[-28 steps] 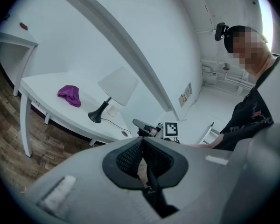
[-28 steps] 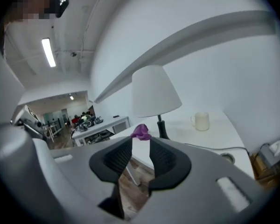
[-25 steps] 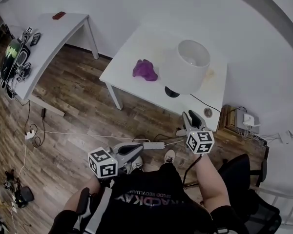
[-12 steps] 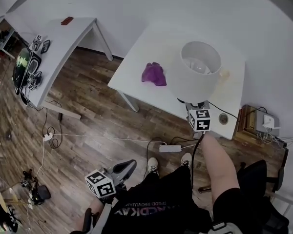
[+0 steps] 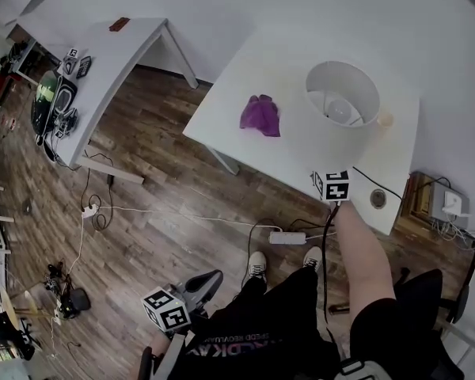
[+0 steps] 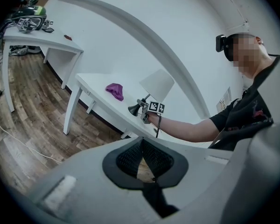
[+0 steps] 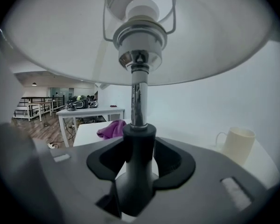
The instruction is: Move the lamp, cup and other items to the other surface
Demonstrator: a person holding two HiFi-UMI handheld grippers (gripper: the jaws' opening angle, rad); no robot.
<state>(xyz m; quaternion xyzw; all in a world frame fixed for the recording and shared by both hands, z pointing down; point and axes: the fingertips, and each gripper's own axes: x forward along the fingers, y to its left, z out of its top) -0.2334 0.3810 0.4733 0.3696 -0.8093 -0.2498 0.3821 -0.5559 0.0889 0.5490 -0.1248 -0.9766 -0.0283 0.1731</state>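
Left gripper (image 5: 212, 278) hangs low beside the person's legs, jaws closed on nothing. Right gripper (image 5: 331, 182) is at the near edge of the white desk (image 5: 245, 77). Its jaws have just been closing and now clamp the black stem of the lamp (image 5: 342, 105) under the shade. Beyond stand the cup (image 5: 385, 119) and purple cloth (image 5: 260, 115), on the same desk.

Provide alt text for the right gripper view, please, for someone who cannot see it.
The right tool, jaws just closed further, grips the lamp by its black stem under its shade. Behind: a cream cup at right, a purple cloth at left.
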